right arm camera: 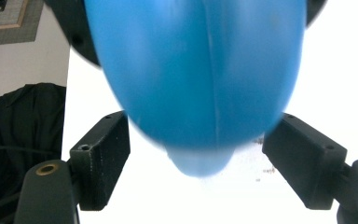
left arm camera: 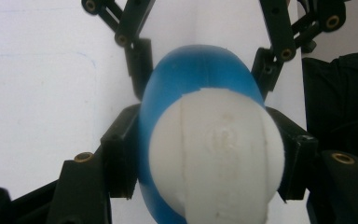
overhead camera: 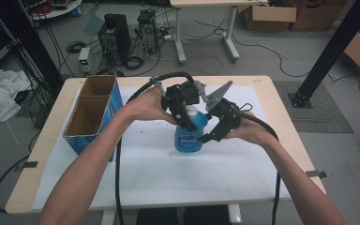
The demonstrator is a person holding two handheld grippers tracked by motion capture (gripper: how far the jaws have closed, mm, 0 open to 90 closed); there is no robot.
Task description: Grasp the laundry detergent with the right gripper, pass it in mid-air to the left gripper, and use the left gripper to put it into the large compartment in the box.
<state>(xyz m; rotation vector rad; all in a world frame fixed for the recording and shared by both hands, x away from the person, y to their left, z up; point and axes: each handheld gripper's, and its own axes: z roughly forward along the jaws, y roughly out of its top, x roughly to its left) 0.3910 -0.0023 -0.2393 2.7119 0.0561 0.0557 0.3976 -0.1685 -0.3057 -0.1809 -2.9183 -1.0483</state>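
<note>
Blue bottle [overhead camera: 190, 133] with white cap, upright mid-table on white sheet [overhead camera: 159, 173], well clear of edges. Left gripper [overhead camera: 183, 110] clamped on bottle near cap. Right gripper [overhead camera: 215, 129] parted, pads flanking bottle body without contact.

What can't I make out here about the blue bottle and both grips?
- High view: blue bottle label print too small to read; left gripper hides its cap.
- Left gripper view: white cap blocks the bottle's lower body.
- Right gripper view: bottle blurred; right gripper pads stand apart from it.
</note>
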